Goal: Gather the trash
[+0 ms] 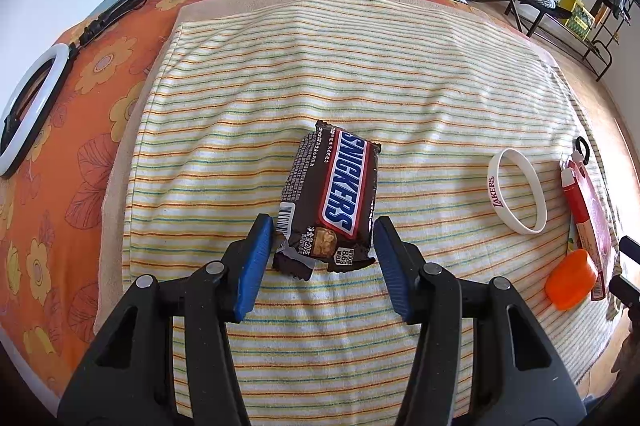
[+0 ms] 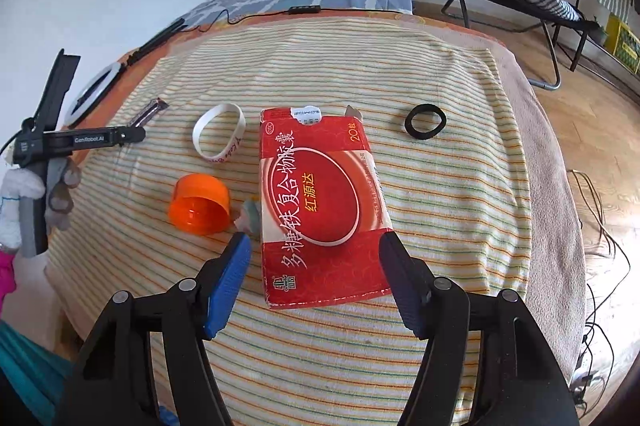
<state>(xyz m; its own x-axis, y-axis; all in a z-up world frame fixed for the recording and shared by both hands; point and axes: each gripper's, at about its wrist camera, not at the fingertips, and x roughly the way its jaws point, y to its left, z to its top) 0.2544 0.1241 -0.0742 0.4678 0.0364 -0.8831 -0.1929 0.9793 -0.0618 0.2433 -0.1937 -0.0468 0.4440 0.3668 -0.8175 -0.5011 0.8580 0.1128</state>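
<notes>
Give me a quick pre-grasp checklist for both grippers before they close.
1. Snickers wrapper lies between left gripper fingers: ok.
2. Left pads pressing on wrapper: cannot tell.
3. Red medicine box lies between right gripper fingers: ok.
4. Right pads gripping box: not ok, gap by the left pad.
5. Orange cap outside right fingers: ok.
6. White wristband away from left fingers: ok.

Right claw (image 2: 316, 240) straddles red medicine box (image 2: 320, 202)
</notes>
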